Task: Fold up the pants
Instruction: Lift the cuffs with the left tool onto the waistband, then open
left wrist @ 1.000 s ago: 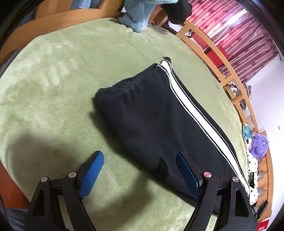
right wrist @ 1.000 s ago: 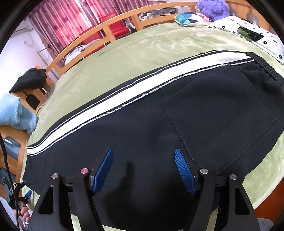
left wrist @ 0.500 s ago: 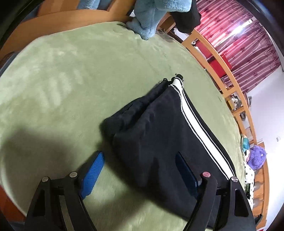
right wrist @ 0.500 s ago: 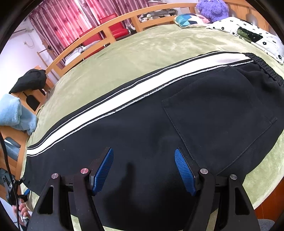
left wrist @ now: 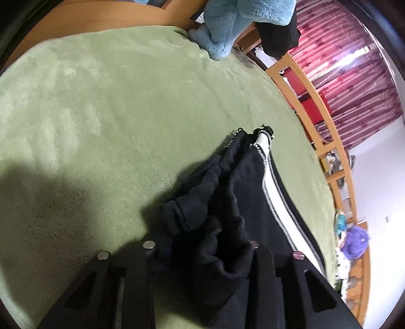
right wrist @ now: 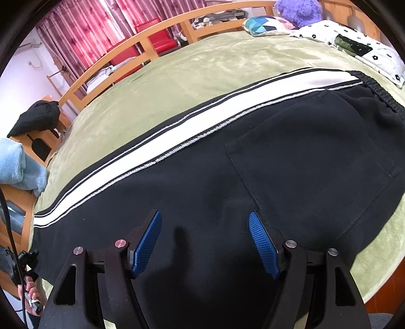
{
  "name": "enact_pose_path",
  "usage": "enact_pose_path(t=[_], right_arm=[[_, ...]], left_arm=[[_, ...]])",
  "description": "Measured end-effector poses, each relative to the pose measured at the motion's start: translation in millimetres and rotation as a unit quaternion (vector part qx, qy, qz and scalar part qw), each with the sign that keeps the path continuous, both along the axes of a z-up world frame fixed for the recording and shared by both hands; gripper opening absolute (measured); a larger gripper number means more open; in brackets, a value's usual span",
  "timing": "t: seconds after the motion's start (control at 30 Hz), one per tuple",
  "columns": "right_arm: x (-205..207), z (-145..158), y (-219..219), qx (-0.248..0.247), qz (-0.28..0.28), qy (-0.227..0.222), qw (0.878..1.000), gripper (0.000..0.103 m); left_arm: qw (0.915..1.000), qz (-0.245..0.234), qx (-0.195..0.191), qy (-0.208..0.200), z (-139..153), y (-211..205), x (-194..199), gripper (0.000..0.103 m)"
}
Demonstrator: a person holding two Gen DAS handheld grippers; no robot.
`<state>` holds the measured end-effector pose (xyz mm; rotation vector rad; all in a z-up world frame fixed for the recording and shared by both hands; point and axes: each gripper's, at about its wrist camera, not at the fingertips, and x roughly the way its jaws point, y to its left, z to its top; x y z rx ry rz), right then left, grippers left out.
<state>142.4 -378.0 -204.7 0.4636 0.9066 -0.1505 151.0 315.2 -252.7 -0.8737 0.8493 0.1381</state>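
Left claw (left wrist: pixel 202 255) pads buried in bunched pants (left wrist: pixel 227 202) cuff

I am in a home bedroom: green blanket (right wrist: pixel 202 63) over a wooden-railed bed (right wrist: pixel 141 43), pillows (right wrist: pixel 263 22), purple plush toy (right wrist: pixel 298 10), red curtains (right wrist: pixel 83 27).

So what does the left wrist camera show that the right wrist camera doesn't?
Only the left wrist view shows the left tongs, whose jaws have just been closing, shut on the bunched hem end of the pants; their pads are buried in cloth.

Only the right wrist view shows the right tongs open above the flat pants, the back pocket, the waistband and a hand at the lower left.

Both show the white stripe, the green blanket and the purple plush toy.
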Motion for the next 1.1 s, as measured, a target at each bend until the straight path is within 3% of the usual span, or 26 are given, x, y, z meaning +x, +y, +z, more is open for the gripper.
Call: enact_pose_path(t=[0.27,0.43,0.57,0.73,0.87,0.97,1.03,1.1], right_arm=[[-17.2,23.1,1.7,0.001,0.019,-0.028,0.999,0.071],[-41.7,34.1,-7.1,-0.007,0.028,-0.033,0.999,0.071],[-60.8,42.3,-19.6,-0.026,0.040,-0.034,0.998,0.071],[-85.4,49.5,-43.4,-0.048,0.043,-0.047,0.997,0.071],[-108.3,48.1,-69.5,-0.047,0.033,-0.040,0.998,0.071],[-126.9,45.9,-88.8,-0.040,0.020,-0.041,0.998,0.071],[-137.4,43.1,-98.2,-0.035,0.010,-0.042,0.998,0.071],[-144.4,39.3,-103.8,-0.032,0.007,-0.041,0.999,0.071]], left_arm=[[0.9974,-0.013,0.054,-0.046,59.9,-23.4,-8.6,0.027],[0.9887,-0.042,0.116,-0.086,112.5,-60.2,-7.7,0.026],[0.9741,-0.100,0.152,-0.135,165.4,-121.2,-3.5,0.026],[0.9462,-0.186,0.202,-0.171,211.9,-236.8,3.9,0.026],[0.9294,-0.242,0.218,-0.173,208.6,-336.8,6.9,0.025],[0.9221,-0.289,0.204,-0.157,179.8,-404.7,5.4,0.025],[0.9121,-0.322,0.208,-0.146,154.6,-447.3,0.3,0.025],[0.9057,-0.365,0.190,-0.102,118.4,-481.1,3.9,0.030]])
